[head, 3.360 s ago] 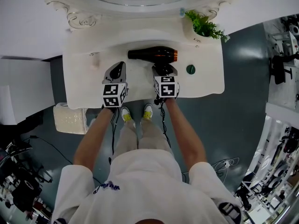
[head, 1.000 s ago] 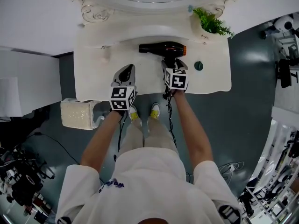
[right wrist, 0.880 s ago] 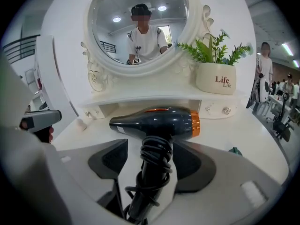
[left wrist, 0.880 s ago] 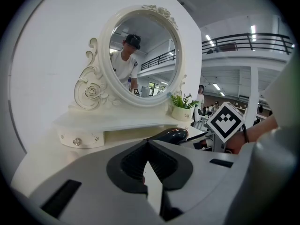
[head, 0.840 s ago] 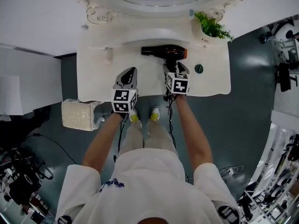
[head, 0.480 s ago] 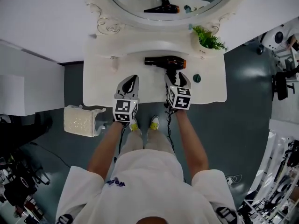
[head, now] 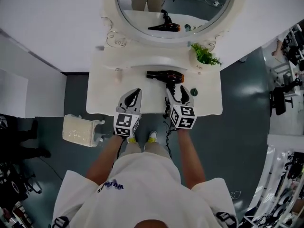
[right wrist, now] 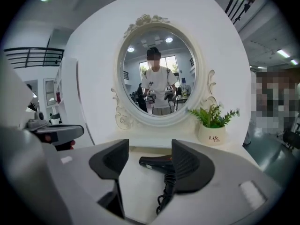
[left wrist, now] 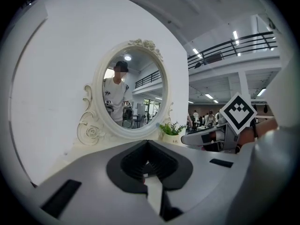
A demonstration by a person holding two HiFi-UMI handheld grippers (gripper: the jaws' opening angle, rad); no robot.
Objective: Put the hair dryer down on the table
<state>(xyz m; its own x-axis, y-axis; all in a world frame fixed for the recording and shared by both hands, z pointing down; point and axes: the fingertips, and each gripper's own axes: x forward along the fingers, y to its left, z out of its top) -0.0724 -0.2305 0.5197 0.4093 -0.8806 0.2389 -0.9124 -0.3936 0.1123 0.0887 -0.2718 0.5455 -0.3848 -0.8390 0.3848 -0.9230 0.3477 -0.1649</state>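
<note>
The black hair dryer (head: 165,75) with an orange band lies on its side on the white dressing table (head: 104,99). In the right gripper view the hair dryer (right wrist: 157,161) rests just beyond the jaws, its handle partly hidden by the right jaw, and its cord (right wrist: 164,197) trails down between them. My right gripper (head: 179,91) (right wrist: 149,146) is open and holds nothing. My left gripper (head: 134,95) (left wrist: 148,144) hovers over the table's front left of the dryer, its jaws pressed together with nothing between them.
An oval mirror (head: 173,6) in an ornate white frame stands at the table's back. A potted plant (head: 204,56) (right wrist: 213,121) sits at the back right. A small dark round thing (head: 193,92) lies right of the dryer. A pale cushion (head: 78,129) is on the floor at left.
Both grippers have drawn back toward the table's front edge. The right gripper has come off the dryer's handle, and the dryer stays lying on the table. The head view has pulled back.
</note>
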